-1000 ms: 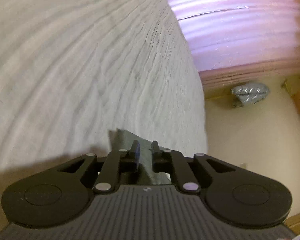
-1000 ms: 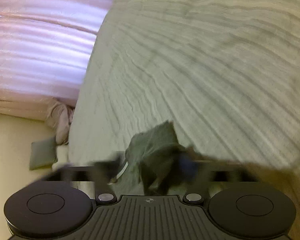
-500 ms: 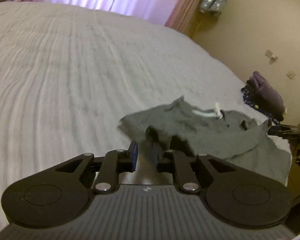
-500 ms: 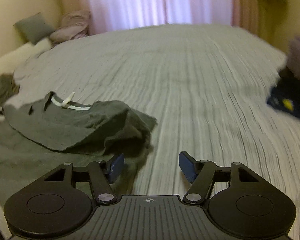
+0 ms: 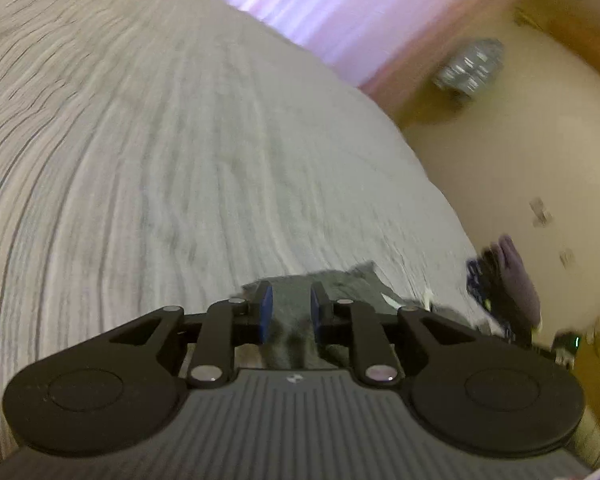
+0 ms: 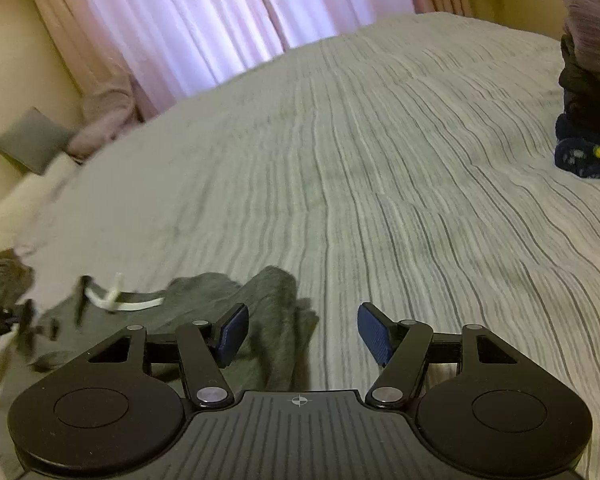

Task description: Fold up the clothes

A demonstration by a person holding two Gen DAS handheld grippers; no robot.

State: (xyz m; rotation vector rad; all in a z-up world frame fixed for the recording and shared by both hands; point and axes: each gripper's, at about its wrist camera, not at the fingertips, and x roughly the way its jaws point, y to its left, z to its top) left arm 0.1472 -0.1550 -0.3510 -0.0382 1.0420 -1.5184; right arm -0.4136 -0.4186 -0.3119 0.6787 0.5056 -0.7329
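A crumpled grey garment (image 6: 204, 308) with a white drawstring (image 6: 132, 304) lies on the striped bedspread (image 6: 380, 160), low and left in the right wrist view. My right gripper (image 6: 300, 324) hovers open at the garment's right edge, and nothing sits between its blue pads (image 6: 374, 330). In the left wrist view my left gripper (image 5: 291, 300) is shut on a fold of the same grey garment (image 5: 340, 280), which runs back between the fingers. That view is blurred.
A stack of folded clothes (image 6: 588, 80) sits at the bed's right edge, also seen as the folded clothes (image 5: 512, 284) in the left wrist view. A grey pillow (image 6: 32, 144) and a pink blanket (image 6: 104, 116) lie far left. Pink curtains (image 6: 220, 20) hang behind the bed.
My right gripper let go of the garment and now stands open beside it. The left gripper kept its hold and swung, so its view turned toward the wall.
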